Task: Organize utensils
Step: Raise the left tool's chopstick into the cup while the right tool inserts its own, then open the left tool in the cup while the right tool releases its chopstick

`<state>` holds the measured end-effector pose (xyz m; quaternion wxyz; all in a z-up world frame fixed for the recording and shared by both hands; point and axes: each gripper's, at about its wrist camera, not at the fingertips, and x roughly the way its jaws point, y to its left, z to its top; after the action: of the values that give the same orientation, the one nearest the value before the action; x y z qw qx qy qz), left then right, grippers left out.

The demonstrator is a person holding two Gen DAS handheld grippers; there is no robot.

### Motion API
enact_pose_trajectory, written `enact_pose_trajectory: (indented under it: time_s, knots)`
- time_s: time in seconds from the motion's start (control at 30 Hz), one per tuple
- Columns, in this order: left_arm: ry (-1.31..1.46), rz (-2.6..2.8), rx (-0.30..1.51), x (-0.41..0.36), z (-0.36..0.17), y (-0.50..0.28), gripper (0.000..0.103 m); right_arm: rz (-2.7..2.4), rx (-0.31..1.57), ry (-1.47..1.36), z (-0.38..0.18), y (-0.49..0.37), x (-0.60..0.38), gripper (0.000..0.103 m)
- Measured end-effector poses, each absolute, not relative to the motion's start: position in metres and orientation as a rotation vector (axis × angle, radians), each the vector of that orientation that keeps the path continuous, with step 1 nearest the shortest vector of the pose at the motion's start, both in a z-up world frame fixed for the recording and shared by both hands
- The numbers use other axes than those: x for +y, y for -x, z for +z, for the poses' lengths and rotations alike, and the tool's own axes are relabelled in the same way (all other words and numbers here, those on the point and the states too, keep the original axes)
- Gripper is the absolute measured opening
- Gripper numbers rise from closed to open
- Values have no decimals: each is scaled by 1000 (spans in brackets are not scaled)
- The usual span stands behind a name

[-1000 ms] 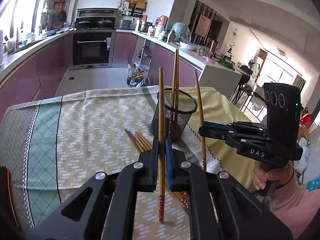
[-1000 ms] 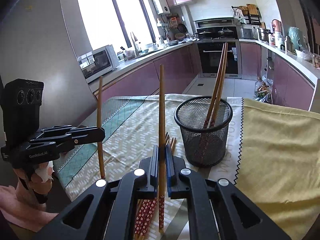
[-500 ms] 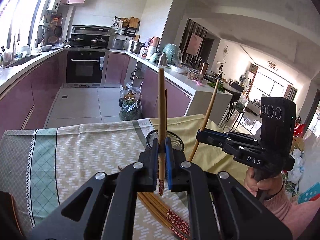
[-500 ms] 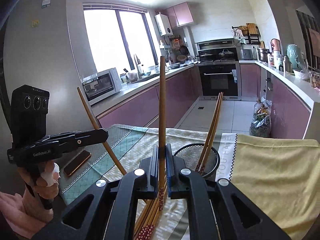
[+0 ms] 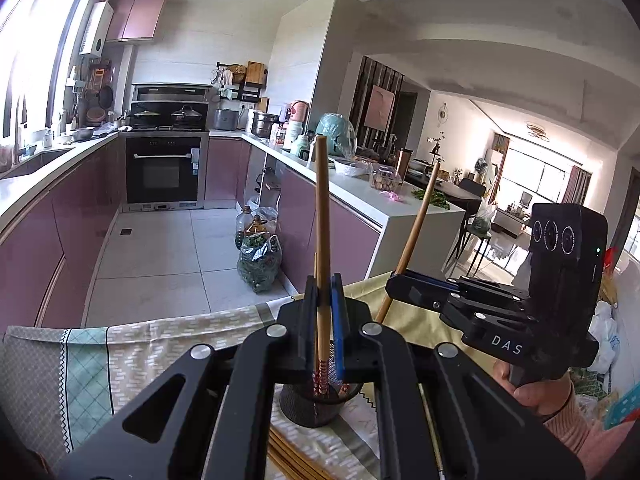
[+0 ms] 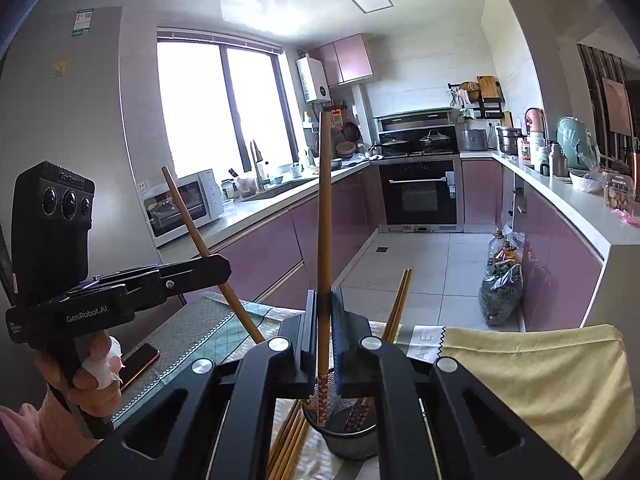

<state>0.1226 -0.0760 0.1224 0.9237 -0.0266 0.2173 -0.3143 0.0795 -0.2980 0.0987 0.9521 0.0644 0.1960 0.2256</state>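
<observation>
Gripping one chopstick each, both grippers hung above the black mesh cup (image 6: 352, 436), which stood on the cloth-covered tabletop (image 5: 80, 380) toward its far edge, where the patterned runner met the yellow cloth (image 6: 540, 380). The left gripper (image 5: 325, 320) had its jaws closed on the left chopstick (image 5: 322, 216), which stood nearly upright, its patterned red tip hanging just over the cup's mouth. In the right wrist view that same gripper appeared at the left, held by a hand (image 6: 92, 376) with a white wrap on one finger, its stick slanting. The right gripper (image 6: 322, 332) was likewise clamped on the right chopstick (image 6: 324, 208), upright, its decorated tip down at the cup's rim; whether the tip was inside the cup I could not tell. Two more chopsticks (image 6: 398, 300) already leaned in the cup. A loose bundle of chopsticks (image 6: 288, 440) lay flat on the runner just beside the cup, on its near left side. A dark phone (image 6: 138, 364) lay near the tabletop's left edge.
</observation>
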Motion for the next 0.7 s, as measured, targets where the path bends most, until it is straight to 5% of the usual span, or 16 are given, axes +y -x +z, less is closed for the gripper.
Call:
enact_pose_trajectory:
  time_s: [0.7]
  knots:
    - [-71,-640,707,-119,37,-184,8,412,690,-123,28,-129,-280,6]
